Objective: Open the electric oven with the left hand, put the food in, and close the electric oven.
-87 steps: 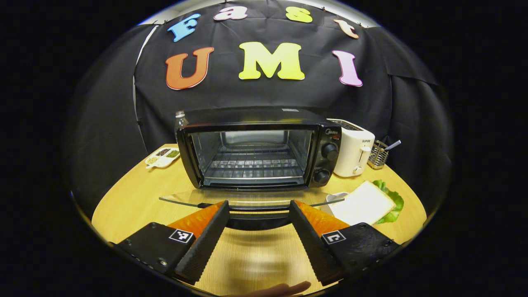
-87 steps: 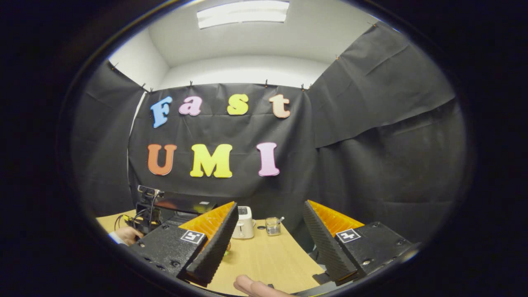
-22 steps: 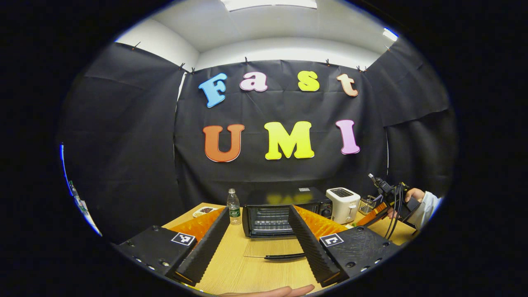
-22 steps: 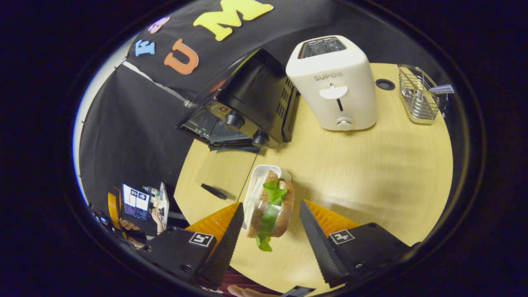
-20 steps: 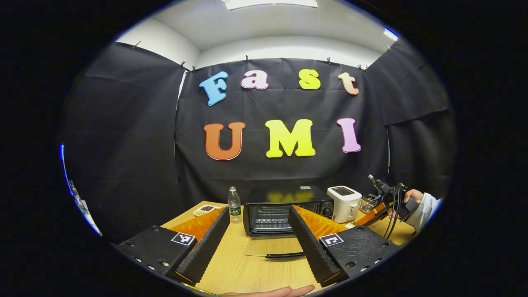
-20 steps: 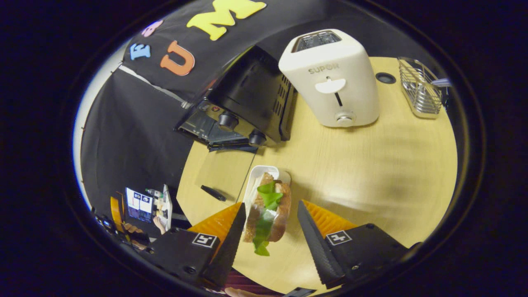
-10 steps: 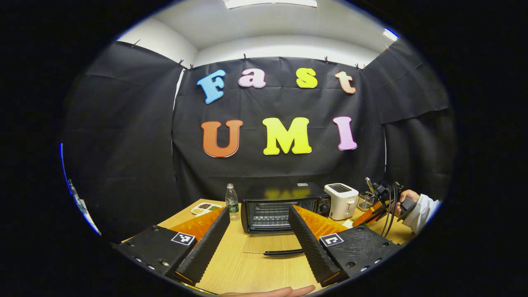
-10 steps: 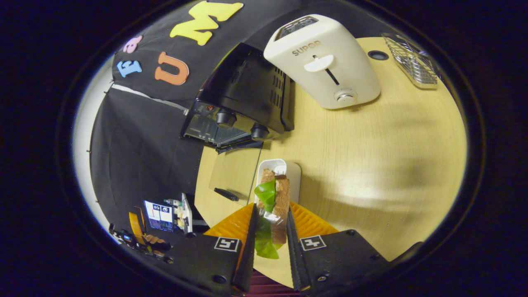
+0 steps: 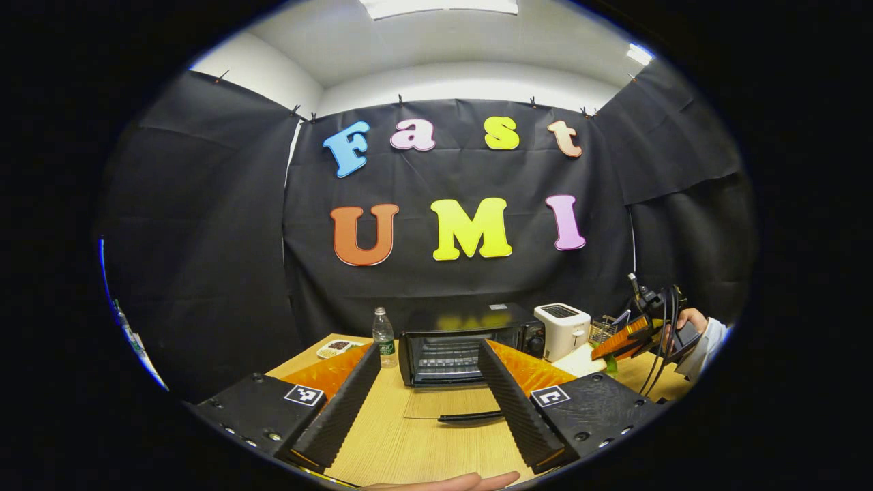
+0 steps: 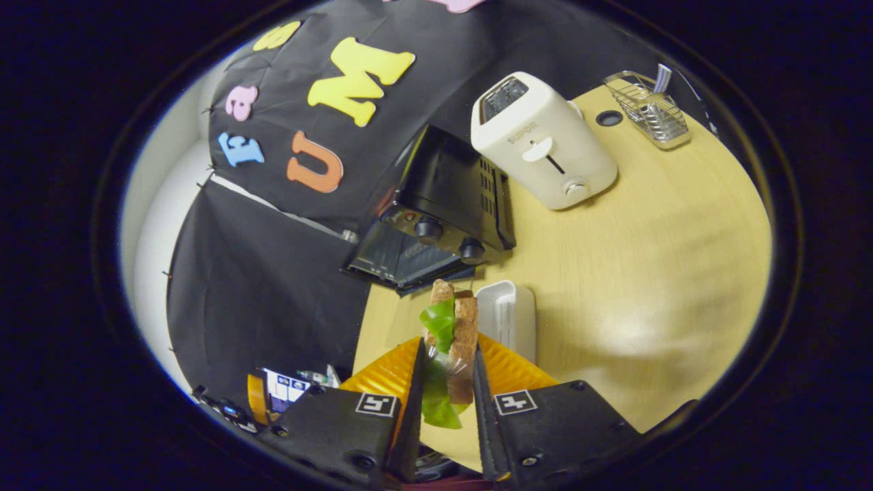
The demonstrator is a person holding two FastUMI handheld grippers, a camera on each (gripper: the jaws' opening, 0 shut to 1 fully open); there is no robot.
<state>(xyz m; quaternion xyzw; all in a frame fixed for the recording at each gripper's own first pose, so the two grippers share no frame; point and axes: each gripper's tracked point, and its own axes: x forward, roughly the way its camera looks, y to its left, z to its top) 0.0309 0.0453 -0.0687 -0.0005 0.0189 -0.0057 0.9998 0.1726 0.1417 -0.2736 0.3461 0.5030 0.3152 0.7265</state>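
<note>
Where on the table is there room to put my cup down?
The bare wooden table in front of the white toaster is free. It is crowded near the black oven, where the white tray lies and the right tool holds the lettuce sandwich.

Bright ceiling panel (image 9: 436, 7), dim booth, strong fisheye bending, sharp focus

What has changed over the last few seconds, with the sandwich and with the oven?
The right gripper came down over the sandwich, shut on it and lifted it off the white tray. The left gripper backed away from the oven, open. The oven door stayed down.
</note>
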